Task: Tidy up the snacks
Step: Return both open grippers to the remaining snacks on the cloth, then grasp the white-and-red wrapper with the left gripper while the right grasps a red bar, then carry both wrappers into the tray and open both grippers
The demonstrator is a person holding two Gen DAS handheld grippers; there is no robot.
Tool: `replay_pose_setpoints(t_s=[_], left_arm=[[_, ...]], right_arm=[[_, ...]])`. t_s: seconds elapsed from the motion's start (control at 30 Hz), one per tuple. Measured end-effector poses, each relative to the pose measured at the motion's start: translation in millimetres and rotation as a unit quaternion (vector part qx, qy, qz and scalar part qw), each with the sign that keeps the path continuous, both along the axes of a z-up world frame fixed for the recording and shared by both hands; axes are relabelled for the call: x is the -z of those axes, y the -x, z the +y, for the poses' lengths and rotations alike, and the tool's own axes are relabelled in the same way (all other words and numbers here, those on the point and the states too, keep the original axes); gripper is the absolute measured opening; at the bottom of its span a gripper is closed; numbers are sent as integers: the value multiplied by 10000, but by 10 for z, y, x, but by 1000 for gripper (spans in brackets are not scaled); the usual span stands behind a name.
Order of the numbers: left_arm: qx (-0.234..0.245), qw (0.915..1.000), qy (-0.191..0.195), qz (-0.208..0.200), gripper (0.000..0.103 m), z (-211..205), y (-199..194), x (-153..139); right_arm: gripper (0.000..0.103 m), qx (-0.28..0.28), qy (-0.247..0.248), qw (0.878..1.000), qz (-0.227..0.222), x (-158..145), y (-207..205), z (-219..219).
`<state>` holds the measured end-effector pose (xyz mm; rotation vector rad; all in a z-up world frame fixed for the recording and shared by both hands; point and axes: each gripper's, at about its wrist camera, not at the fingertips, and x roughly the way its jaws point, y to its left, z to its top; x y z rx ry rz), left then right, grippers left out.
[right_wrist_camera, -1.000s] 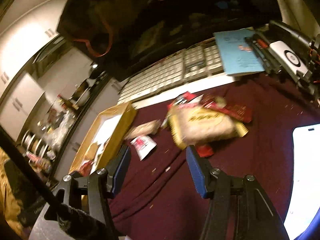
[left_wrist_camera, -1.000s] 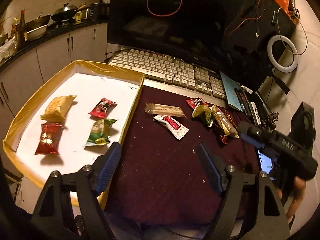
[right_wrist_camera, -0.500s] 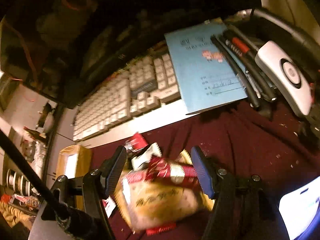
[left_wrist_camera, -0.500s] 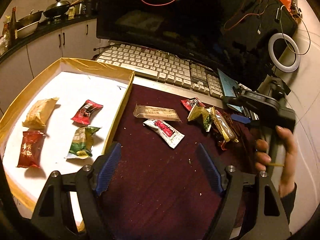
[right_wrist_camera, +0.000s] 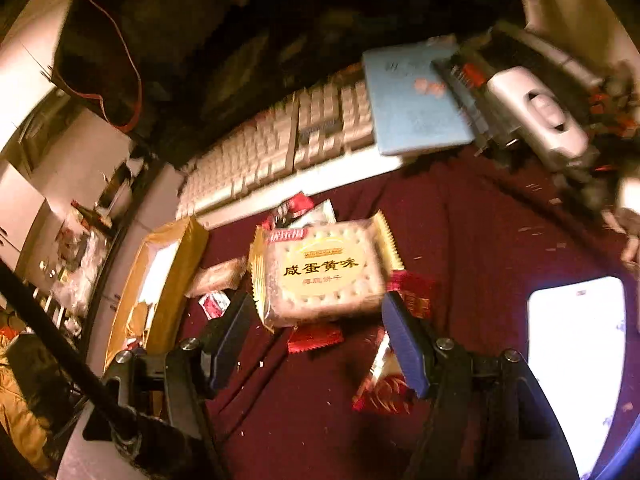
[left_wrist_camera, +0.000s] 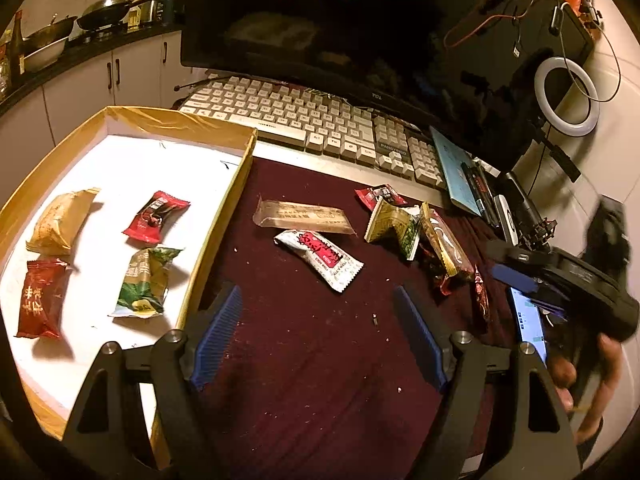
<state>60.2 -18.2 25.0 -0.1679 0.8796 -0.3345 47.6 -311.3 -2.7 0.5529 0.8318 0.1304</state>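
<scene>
Over maroon cloth (right_wrist_camera: 460, 240), right gripper (right_wrist_camera: 316, 332) open round gold-edged cracker pkt (right_wrist_camera: 320, 268); centre before closing. Left gripper (left_wrist_camera: 318, 332) open, empty.

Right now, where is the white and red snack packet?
In the left wrist view the white and red snack packet lies on the maroon cloth, just below the long tan wrapper and right of the yellow-rimmed tray.

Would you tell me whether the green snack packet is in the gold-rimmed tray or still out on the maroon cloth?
In the tray. The green snack packet lies on the tray's white floor, inside its gold rim.
</scene>
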Motion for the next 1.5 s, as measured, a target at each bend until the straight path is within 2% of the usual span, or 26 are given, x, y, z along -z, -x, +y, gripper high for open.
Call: replay_pose_setpoints(t_s=[0.1, 0.13, 0.17, 0.2, 0.23, 0.3, 0.37, 0.43, 0.6, 0.73, 0.83, 0.9, 0.97, 1.07, 1.23, 1.27, 1.33, 1.43, 1.5], left_arm=[[4, 10000, -25, 57, 79, -24, -8, 27], [-8, 10000, -31, 76, 79, -35, -14, 31], [-19, 9999, -25, 99, 79, -45, -23, 33], [-24, 9999, -5, 123, 79, -51, -29, 36], [-21, 9999, 11, 155, 79, -63, -42, 41], [-7, 9997, -15, 237, 79, -90, -75, 65], [-31, 9993, -91, 369, 79, -141, -143, 97], [-22, 9986, -127, 516, 79, -209, -241, 118], [-341, 9955, -295, 834, 78, -376, -615, 259], [-477, 9923, -571, 994, 70, -513, -780, 372], [-677, 9880, -1067, 889, 58, -619, -836, 442], [-672, 9864, -1270, 800, 41, -636, -800, 444], [-581, 9856, -1441, 665, 33, -603, -697, 443], [-308, 9878, -1381, 653, 27, -511, -495, 408], [-15, 9897, -1278, 639, 27, -463, -155, 389], [-37, 9896, -1308, 602, 30, -473, -140, 392], [-78, 9884, -1432, 496, 31, -530, -157, 400], [-40, 9862, -1630, 279, 25, -580, -109, 397], [12, 9904, -1367, 196, 21, -511, -21, 332]], right_arm=[[67, 180, 690, 9974, 140, 47, -2, 52], [64, 212, 751, 9967, 232, 81, -29, 52], [60, 240, 732, 9964, 349, 142, -50, 43], [48, 298, 632, 9962, 512, 220, -62, 28], [41, 307, 568, 9963, 562, 269, -66, 27], [38, 352, 850, 9941, 573, 313, -81, 73], [27, 450, 1030, 9923, 526, 343, -61, 100], [25, 487, 1158, 9912, 429, 344, -20, 128], [25, 564, 864, 9945, 204, 350, 136, 116], [25, 596, 722, 9956, -37, 340, 312, 205], [25, 524, 593, 9966, -218, 308, 347, 273], [25, 494, 597, 9963, -368, 258, 378, 315], [25, 452, 554, 9962, -507, 219, 397, 327], [25, 286, 408, 9963, -697, 174, 385, 356], [25, -40, 178, 9973, -712, 206, 332, 475], [25, -105, 162, 9973, -710, 208, 328, 504], [25, -263, 71, 9973, -680, 211, 305, 570], [25, -464, 140, 9958, -777, 162, 346, 670], [25, -625, 85, 9942, -871, 124, 363, 730]])
